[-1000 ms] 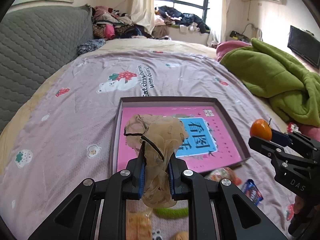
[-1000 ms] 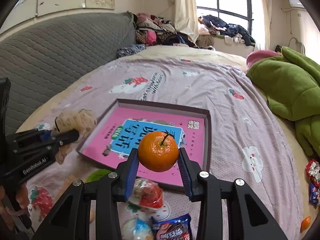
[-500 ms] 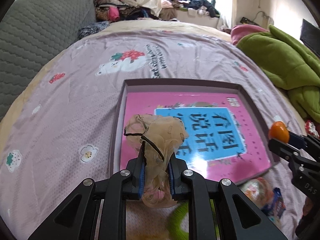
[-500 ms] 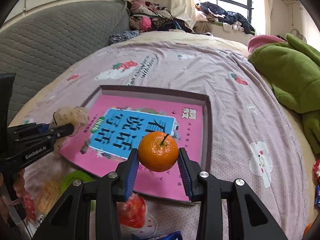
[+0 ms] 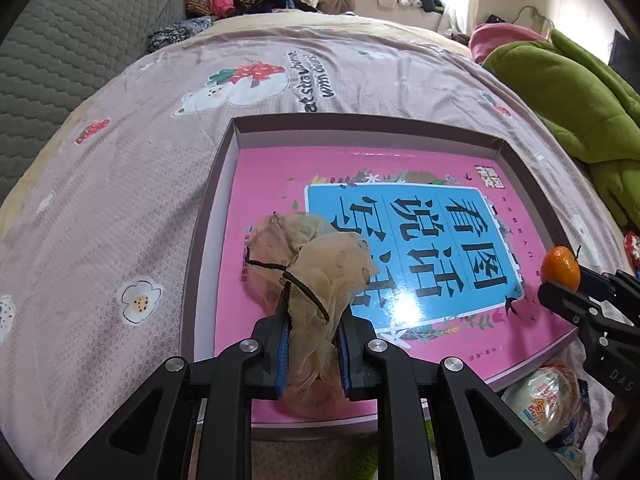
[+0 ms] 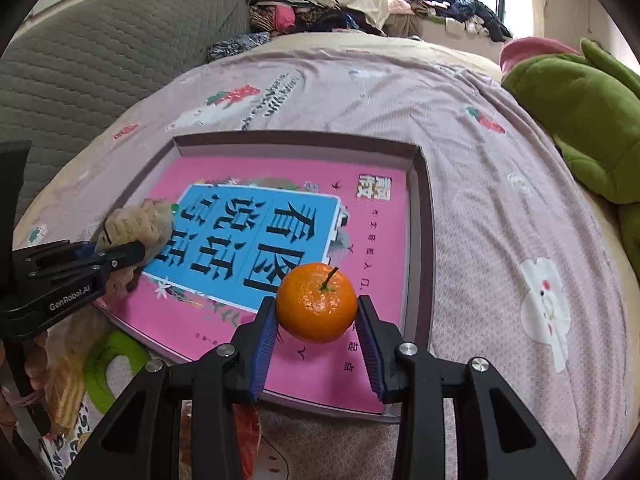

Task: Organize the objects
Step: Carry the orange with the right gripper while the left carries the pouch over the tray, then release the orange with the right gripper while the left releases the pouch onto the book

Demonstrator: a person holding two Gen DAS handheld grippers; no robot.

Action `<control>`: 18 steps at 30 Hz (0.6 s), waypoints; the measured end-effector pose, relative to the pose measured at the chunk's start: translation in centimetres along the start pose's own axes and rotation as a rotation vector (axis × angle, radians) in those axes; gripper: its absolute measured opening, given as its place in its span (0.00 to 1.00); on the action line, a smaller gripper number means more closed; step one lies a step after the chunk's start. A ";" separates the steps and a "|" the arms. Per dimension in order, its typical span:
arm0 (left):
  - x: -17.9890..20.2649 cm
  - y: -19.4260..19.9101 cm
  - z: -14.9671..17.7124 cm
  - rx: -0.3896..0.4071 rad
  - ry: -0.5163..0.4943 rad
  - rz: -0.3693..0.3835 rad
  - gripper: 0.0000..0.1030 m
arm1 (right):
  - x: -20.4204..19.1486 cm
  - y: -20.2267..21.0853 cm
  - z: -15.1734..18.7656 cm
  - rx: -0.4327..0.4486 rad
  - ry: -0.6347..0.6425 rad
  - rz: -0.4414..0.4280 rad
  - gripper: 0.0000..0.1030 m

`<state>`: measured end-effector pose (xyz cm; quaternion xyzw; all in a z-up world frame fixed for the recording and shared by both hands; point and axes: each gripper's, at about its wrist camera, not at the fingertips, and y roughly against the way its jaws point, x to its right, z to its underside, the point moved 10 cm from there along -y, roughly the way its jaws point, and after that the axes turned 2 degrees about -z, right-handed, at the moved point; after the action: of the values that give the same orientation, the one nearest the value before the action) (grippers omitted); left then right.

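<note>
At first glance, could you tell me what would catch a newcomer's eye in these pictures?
The big pink book with its blue title panel, lying in a shallow tray on the bed. Above its near right corner the right gripper holds an orange mandarin. At the left edge the left gripper pinches a beige mesh scrunchie.

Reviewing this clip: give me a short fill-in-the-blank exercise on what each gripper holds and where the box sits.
1. The right gripper is shut on a round fruit coloured ____.
2. The left gripper is shut on a beige mesh scrunchie with a thin ____ cord across it.
3. The shallow box on the bedspread holds a book whose cover is mostly ____.
4. The heaped blanket at the right of the bed is ____.

Missing words: orange; black; pink; green
</note>
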<state>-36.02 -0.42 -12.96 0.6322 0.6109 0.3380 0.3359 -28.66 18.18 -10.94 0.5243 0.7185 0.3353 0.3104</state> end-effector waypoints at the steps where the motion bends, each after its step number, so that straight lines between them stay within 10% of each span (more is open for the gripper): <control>1: 0.0 -0.1 0.0 -0.005 -0.001 -0.002 0.22 | 0.1 -0.1 0.1 -0.002 -0.002 0.000 0.39; 18: -0.1 -0.9 0.3 -0.082 0.003 -0.015 0.41 | 0.3 -0.8 0.7 -0.051 -0.026 -0.012 0.39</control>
<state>-36.26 -0.47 -13.90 0.6128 0.6017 0.3613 0.3632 -28.64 18.42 -12.01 0.5162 0.7088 0.3449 0.3349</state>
